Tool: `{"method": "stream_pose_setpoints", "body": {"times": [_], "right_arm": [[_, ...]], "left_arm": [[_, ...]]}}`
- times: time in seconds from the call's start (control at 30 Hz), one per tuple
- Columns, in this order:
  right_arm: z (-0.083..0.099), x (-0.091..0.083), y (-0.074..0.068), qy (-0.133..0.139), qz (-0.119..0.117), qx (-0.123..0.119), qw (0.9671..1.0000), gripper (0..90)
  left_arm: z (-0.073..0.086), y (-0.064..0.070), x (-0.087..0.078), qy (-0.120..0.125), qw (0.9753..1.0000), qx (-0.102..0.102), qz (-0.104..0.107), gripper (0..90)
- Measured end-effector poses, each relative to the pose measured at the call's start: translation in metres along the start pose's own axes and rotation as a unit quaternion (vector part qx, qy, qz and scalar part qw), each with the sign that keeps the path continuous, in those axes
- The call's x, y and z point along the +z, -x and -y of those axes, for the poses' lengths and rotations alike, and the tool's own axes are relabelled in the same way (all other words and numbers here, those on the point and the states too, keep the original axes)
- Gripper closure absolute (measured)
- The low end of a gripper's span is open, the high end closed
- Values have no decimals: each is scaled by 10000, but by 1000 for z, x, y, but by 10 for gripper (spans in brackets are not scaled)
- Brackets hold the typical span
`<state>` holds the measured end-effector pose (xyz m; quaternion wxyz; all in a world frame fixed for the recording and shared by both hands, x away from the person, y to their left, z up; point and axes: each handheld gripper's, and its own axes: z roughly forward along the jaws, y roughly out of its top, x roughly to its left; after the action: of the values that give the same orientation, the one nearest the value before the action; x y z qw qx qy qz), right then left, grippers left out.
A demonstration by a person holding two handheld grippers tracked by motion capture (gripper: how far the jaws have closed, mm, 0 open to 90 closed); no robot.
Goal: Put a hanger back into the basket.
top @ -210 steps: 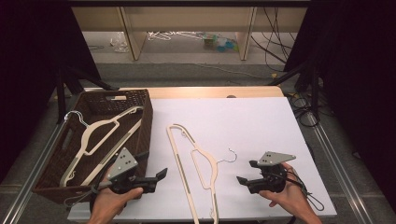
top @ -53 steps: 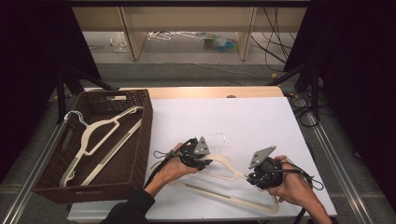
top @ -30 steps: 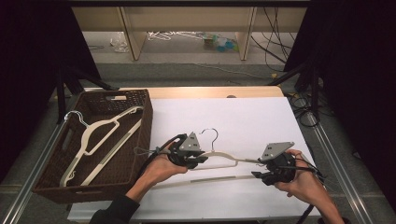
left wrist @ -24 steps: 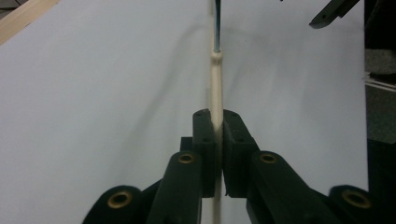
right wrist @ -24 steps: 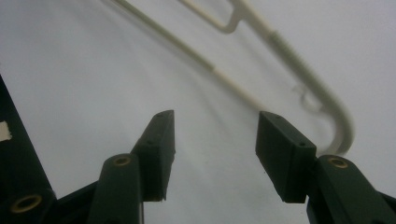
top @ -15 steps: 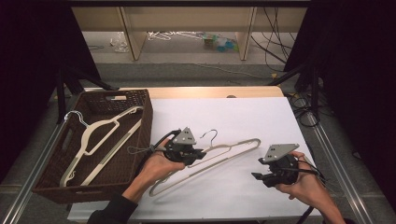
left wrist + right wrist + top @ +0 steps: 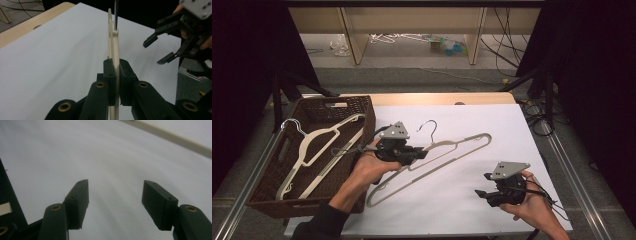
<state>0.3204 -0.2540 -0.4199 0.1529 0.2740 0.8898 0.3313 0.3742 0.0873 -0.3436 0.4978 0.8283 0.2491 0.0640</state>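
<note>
A cream plastic hanger (image 7: pixel 447 150) with a metal hook is held over the white table top (image 7: pixel 492 125), tilted, its far end toward the right. My left gripper (image 7: pixel 417 154) is shut on the hanger (image 7: pixel 112 50) near its neck; the two jaws press flat on the thin bar. My right gripper (image 7: pixel 481 192) stands open near the front right of the table, apart from the hanger, with nothing between its fingers (image 7: pixel 77 202). It also appears at the upper right of the left gripper view, right gripper (image 7: pixel 160 51), open.
A brown woven basket (image 7: pixel 267 195) stands at the left with cream hangers (image 7: pixel 319 147) lying in it. A wooden table edge (image 7: pixel 442 98) runs along the back. Cables (image 7: pixel 537 115) hang off the right side.
My left gripper has carried the hanger leftward, toward the basket. The right gripper has let go of the hanger's end and stayed low at the front right, open.
</note>
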Motion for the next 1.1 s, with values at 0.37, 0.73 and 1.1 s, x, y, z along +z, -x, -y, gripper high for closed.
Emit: {"method": "stream_pose_setpoints", "body": {"times": [0.37, 0.73, 1.1], "right_arm": [[2, -3, 2, 555, 96, 367, 9977, 355], [2, 0, -7, 954, 3, 474, 9943, 249], [2, 5, -14, 902, -56, 410, 9951, 246]], "left_arm": [[-30, -4, -62, 617, 9978, -82, -224, 856], [-35, -22, -120, 855, 9936, -82, -741, 856], [-18, -57, -174, 963, 9838, -278, -1483, 856]]}}
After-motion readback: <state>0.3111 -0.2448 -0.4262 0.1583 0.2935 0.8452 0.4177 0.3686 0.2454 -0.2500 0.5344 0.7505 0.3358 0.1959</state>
